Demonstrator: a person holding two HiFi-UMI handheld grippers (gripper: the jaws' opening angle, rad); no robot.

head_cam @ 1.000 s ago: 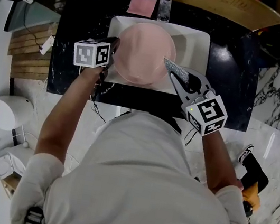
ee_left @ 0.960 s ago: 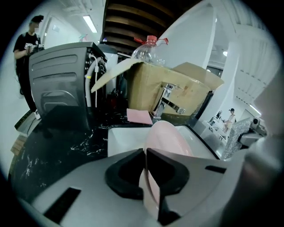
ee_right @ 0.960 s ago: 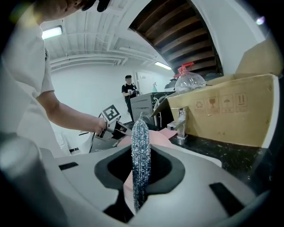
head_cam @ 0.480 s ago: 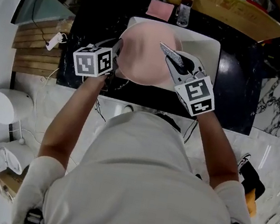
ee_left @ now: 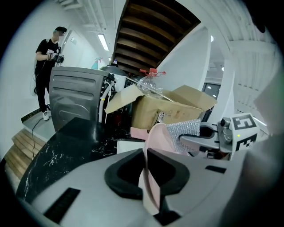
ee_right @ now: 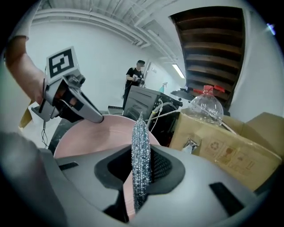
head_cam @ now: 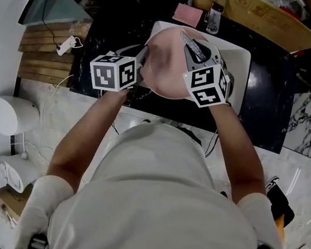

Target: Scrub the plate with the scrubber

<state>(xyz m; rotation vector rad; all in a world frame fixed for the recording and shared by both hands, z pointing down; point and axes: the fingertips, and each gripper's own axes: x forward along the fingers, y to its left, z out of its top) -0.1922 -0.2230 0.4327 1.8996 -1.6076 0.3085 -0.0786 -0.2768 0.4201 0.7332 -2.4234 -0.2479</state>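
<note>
We hold a smooth, round pink plate [head_cam: 162, 68] tilted up over a white rectangular sink [head_cam: 241, 61]. Our left claw [ee_left: 146, 170] has the plate's thin rim between its black pads, which press on it even as the jaws ease apart. Our right claw [ee_right: 141, 173] is clamped on a flat, glittering silver mesh scrubber [ee_right: 141, 142], seen edge-on between its pads. The scrubber sits over the upper right of the plate's face, though we cannot tell whether it touches. The sink is set into a glossy black surface [head_cam: 259, 109] veined with white. A small pink cloth [head_cam: 188, 14] lies on the surface just behind the sink. Beyond it stands a brown cardboard box [ee_right: 222, 142] with a clear, crumpled plastic bottle [ee_right: 206, 106] showing above it. To the left, slatted wooden steps [head_cam: 39, 56] meet a pale floor [head_cam: 1, 52]. A person [ee_left: 46, 53] in black stands in the background of the white-walled room.
</note>
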